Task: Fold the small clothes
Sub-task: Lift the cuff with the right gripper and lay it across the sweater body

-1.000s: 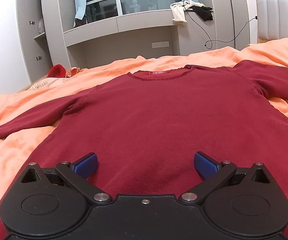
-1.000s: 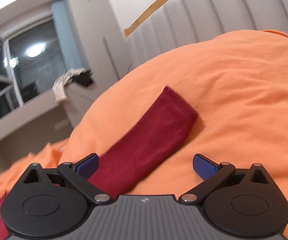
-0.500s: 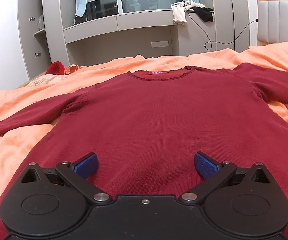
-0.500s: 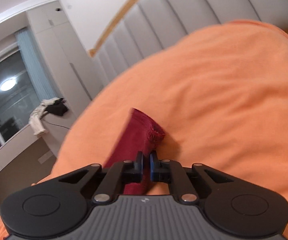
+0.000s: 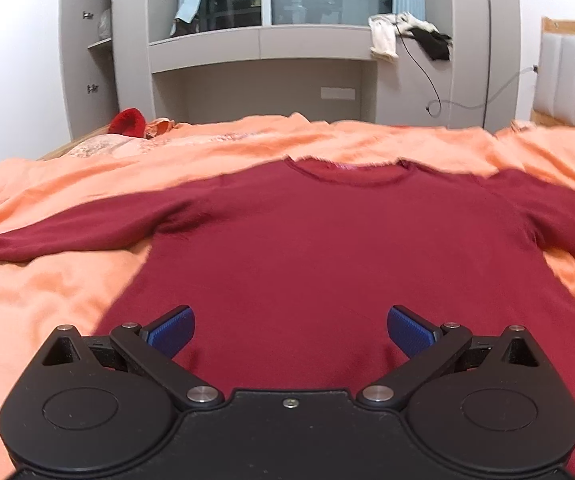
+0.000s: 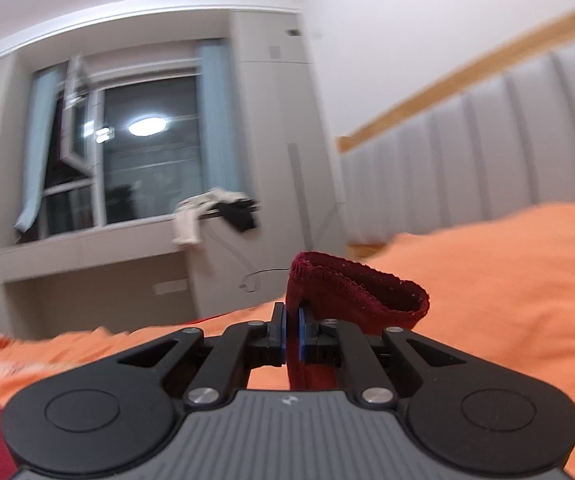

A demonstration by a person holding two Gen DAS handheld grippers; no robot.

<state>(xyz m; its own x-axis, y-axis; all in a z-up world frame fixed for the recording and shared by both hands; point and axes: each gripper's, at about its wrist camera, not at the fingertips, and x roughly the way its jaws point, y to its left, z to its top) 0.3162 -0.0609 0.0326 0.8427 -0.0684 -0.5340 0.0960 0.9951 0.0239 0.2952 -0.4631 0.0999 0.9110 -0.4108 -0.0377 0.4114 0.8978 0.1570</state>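
Note:
A dark red long-sleeved sweater (image 5: pixel 327 248) lies flat on the orange bedspread (image 5: pixel 47 292), collar away from me, both sleeves spread sideways. My left gripper (image 5: pixel 290 330) hovers open over the sweater's lower part, nothing between its blue pads. In the right wrist view my right gripper (image 6: pixel 291 334) is shut on the cuff of the sweater's right sleeve (image 6: pixel 351 292), lifted above the bedspread (image 6: pixel 507 300). The open cuff stands up past the fingers.
A grey wall unit (image 5: pixel 263 64) with a window ledge stands beyond the bed, with white and black clothes (image 5: pixel 407 36) and a cable draped on it. A padded grey headboard (image 6: pixel 487 152) runs along the right. A red item (image 5: pixel 129 122) lies at the far left.
My right gripper closed on the sleeve cuff and raised it off the bed, tilting up toward level. The left gripper rose slightly, staying open over the sweater.

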